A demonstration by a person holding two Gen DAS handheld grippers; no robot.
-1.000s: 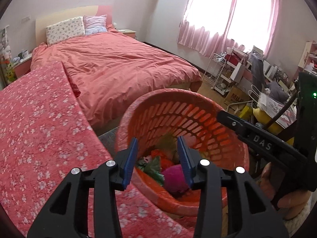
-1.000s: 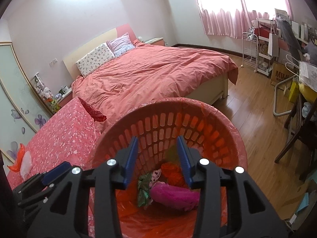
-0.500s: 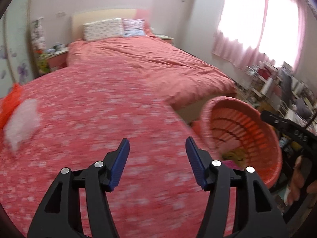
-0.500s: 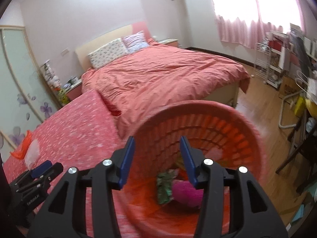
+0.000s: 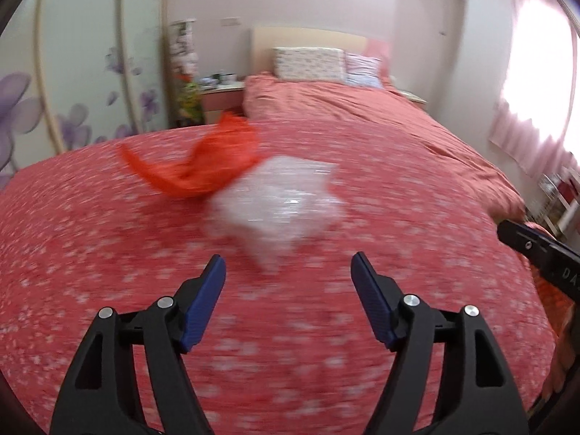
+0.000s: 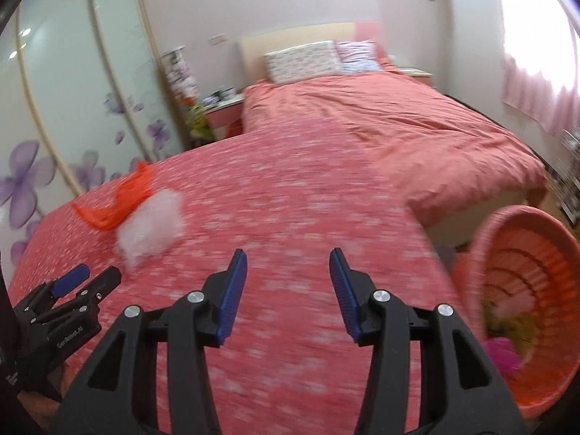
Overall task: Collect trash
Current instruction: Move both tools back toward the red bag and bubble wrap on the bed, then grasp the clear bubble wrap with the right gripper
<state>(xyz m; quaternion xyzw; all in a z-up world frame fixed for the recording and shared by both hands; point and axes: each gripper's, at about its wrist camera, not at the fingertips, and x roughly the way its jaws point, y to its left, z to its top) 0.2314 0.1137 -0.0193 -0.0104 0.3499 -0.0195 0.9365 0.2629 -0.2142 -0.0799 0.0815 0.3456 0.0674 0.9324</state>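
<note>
A crumpled clear plastic wrapper (image 5: 279, 203) lies on the red flowered cloth (image 5: 108, 253), touching an orange plastic bag (image 5: 203, 163) behind it. My left gripper (image 5: 288, 275) is open and empty, just short of the wrapper. In the right wrist view the wrapper (image 6: 152, 224) and the orange bag (image 6: 119, 199) lie at the left, with the left gripper (image 6: 78, 282) near them. My right gripper (image 6: 288, 275) is open and empty above the cloth. The orange basket (image 6: 522, 290) with trash in it stands low at the right.
A bed with a pink cover (image 6: 398, 123) and pillows (image 6: 301, 59) lies behind the cloth-covered surface. A wardrobe with flower-painted doors (image 6: 72, 90) is at the left, a nightstand (image 6: 224, 105) beside the bed, pink curtains (image 5: 536, 90) at the right.
Both grippers swung left, away from the basket and over the flowered cloth. The left gripper opened wider and now faces the wrapper and orange bag. The view is motion-blurred.
</note>
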